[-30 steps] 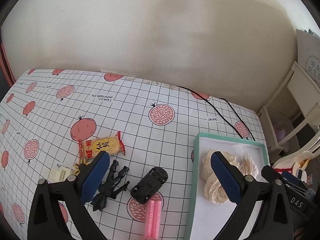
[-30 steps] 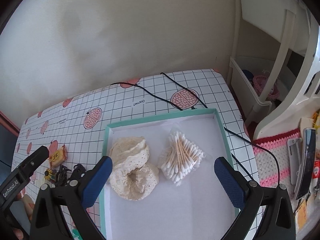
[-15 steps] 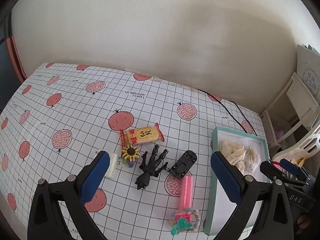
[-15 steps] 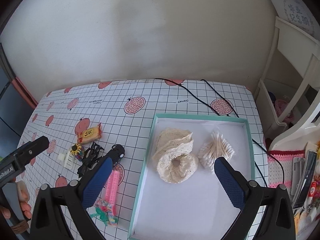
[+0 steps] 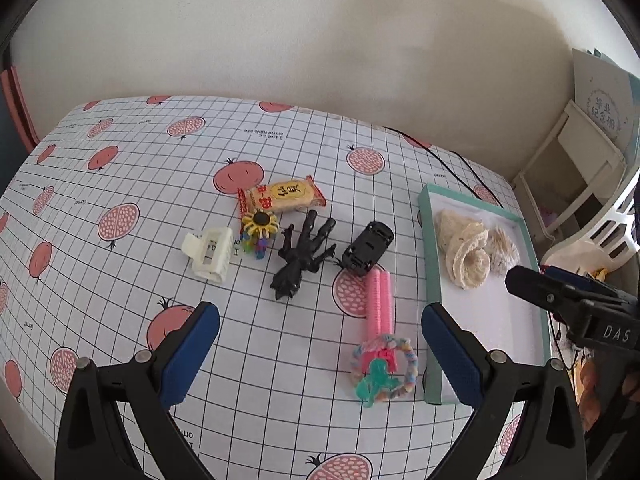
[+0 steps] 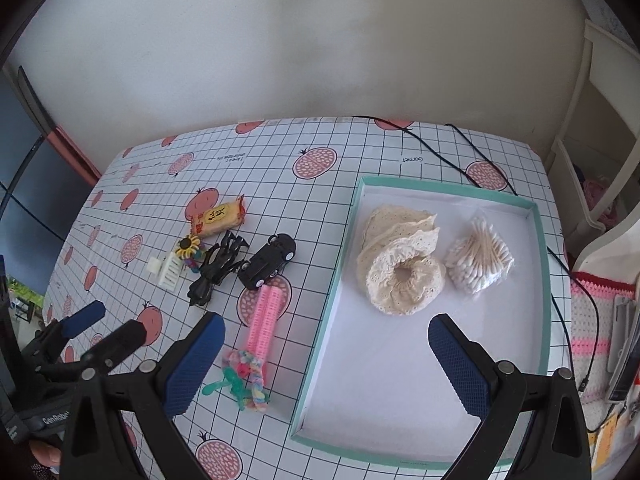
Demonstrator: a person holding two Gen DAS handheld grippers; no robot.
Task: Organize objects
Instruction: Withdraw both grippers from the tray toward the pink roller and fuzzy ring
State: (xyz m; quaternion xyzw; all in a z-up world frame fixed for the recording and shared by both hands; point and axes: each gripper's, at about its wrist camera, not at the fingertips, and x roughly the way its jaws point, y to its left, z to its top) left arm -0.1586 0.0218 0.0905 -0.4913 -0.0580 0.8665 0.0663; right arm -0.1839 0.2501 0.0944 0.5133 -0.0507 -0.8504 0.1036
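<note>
A teal-rimmed box point(image 6: 344, 240) point(image 5: 430, 240) holds a cream lace scrunchie point(image 6: 404, 268) point(image 5: 466, 246) and a bag of cotton swabs point(image 6: 480, 260). Left of it lie a pink hair roller point(image 5: 380, 304) point(image 6: 266, 314), a pastel bead bracelet with a teal charm point(image 5: 382, 372) point(image 6: 242, 378), a black toy car point(image 5: 368, 248) point(image 6: 268, 266), a black figure point(image 5: 304, 256) point(image 6: 218, 268), a sunflower clip point(image 5: 260, 226), a white claw clip point(image 5: 210, 252) and a snack packet point(image 5: 282, 200) point(image 6: 218, 218). My left gripper point(image 5: 320, 352) hovers open above the table's near side. My right gripper point(image 6: 326, 364) hangs open over the box's left edge.
A black cable point(image 6: 460, 148) runs across the back of the pomegranate-print tablecloth point(image 5: 140, 184). White shelving point(image 6: 592, 184) and a pink crocheted mat point(image 6: 592, 320) stand to the right. A wall closes off the far side.
Both grippers have pulled back and risen, so more of the table shows. The left view has swung off the box to take in the whole row of small objects. Nothing was grasped.
</note>
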